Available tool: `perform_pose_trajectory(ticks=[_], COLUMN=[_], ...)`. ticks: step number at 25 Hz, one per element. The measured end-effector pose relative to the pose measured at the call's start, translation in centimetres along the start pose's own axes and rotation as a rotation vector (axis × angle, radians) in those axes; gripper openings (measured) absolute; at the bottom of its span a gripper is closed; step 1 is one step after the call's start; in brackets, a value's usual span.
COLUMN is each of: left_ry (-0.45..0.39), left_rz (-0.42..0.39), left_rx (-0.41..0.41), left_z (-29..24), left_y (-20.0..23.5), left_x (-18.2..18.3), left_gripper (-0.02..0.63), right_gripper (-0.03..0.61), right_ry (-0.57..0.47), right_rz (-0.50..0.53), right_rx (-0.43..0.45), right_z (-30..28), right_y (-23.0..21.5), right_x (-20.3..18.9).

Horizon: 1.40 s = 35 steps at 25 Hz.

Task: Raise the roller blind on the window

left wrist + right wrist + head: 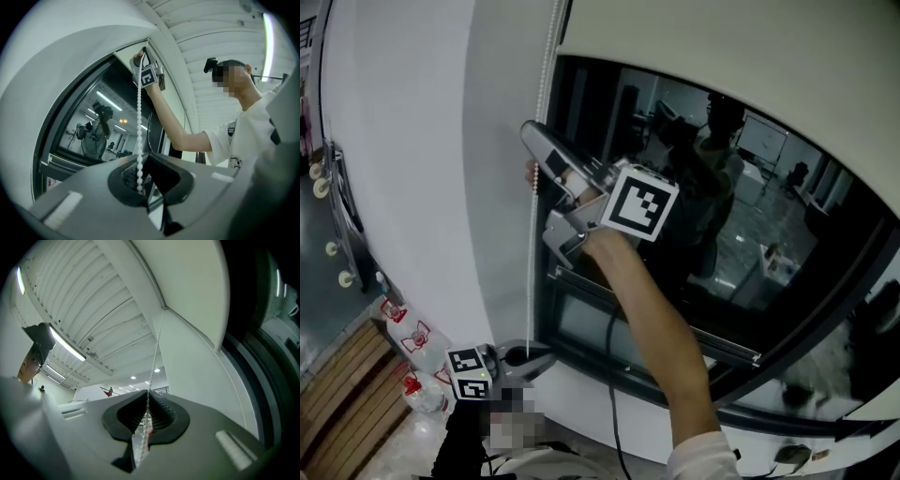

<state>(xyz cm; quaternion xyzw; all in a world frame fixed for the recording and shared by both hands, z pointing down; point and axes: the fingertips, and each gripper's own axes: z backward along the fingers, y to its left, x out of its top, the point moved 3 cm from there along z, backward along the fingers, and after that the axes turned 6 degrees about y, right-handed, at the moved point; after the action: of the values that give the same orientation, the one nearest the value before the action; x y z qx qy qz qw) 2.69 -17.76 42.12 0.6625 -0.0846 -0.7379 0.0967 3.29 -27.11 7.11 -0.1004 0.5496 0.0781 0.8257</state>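
The right gripper (536,141) is clamped high on the vertical bead chain (532,272) at the left edge of the window (750,244). The left gripper (530,357) grips the chain directly below. The roller blind (722,47) covers the window top.

Person's wearing a white short-sleeve tee (243,136) and has a black camera (212,64) strapped on the head. The left tongs (143,164) and right tongs (147,401) are both grey plastic with dark ribbed pads. Each has a white marker cube (637,202) with black squares, and there's a thin black cable (612,375) off the right one.
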Motion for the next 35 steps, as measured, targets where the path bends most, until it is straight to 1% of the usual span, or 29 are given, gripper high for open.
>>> perform_pose_trajectory(ticks=[2,4,6,8,14,16,21,24,26,27,28,29,30,33,35], left_ry=[0.002,0.000,0.001,0.001,-0.005,-0.007,-0.018,-0.018,-0.019,-0.021,-0.022,-0.022,-0.021,-0.018,-0.016], left_rz=[-0.004,-0.003,-0.003,-0.004,-0.005,-0.006,-0.018,-0.027,-0.031,-0.031,-0.030,-0.029,-0.027,-0.020,-0.016], left_rx=[-0.005,-0.008,-0.008,-0.006,-0.011,-0.008,-0.007,-0.010,-0.010,-0.010,-0.011,-0.012,-0.014,-0.018,-0.018], left_z=[0.0,-0.3,-0.6,-0.7,-1.1,-1.1,-1.3,-1.5,-1.5,-1.4,-1.4,-1.4,-1.4,-1.4,-1.4], left_y=[-0.1,0.1,0.4,0.5,0.4,0.4,0.2,-0.1,-0.3,-0.3,-0.3,-0.4,-0.4,-0.6,-0.7], left_x=[-0.5,0.6,2.3,3.0,1.7,2.0,2.8,3.0,3.1,3.2,3.2,3.1,3.1,2.7,2.6], left_gripper=[-0.002,-0.002,-0.002,-0.002,-0.002,-0.002,-0.002,-0.002,-0.002,-0.002,-0.002,-0.002,-0.002,-0.002,-0.002], right_gripper=[0.012,0.012,0.012,0.012,0.012,0.012,0.012,0.012,0.012,0.014,0.015,0.033,0.093,0.134,0.147], right_ry=[0.027,0.052,0.068,0.083,0.170,0.176,0.203,0.214,0.211,0.213,0.219,0.227,0.229,0.208,0.189], right_rz=[0.022,0.024,0.007,-0.012,-0.072,-0.092,-0.100,-0.158,-0.197,-0.191,-0.163,-0.126,-0.095,-0.056,-0.030], right_rx=[-0.015,-0.025,-0.034,-0.042,-0.068,-0.071,-0.074,-0.069,-0.040,-0.023,-0.010,0.000,0.007,0.022,0.031], right_z=[0.7,0.8,0.9,1.6,5.4,6.0,7.1,8.1,8.3,8.2,7.9,7.6,7.3,5.5,4.0], right_y=[0.6,0.4,0.0,0.0,1.4,1.5,2.4,2.6,2.8,3.0,3.1,3.1,3.0,2.1,1.5], right_x=[-2.2,-3.2,-3.7,-5.0,-12.6,-13.6,-15.0,-16.6,-16.6,-16.3,-15.9,-15.4,-14.8,-11.8,-9.3])
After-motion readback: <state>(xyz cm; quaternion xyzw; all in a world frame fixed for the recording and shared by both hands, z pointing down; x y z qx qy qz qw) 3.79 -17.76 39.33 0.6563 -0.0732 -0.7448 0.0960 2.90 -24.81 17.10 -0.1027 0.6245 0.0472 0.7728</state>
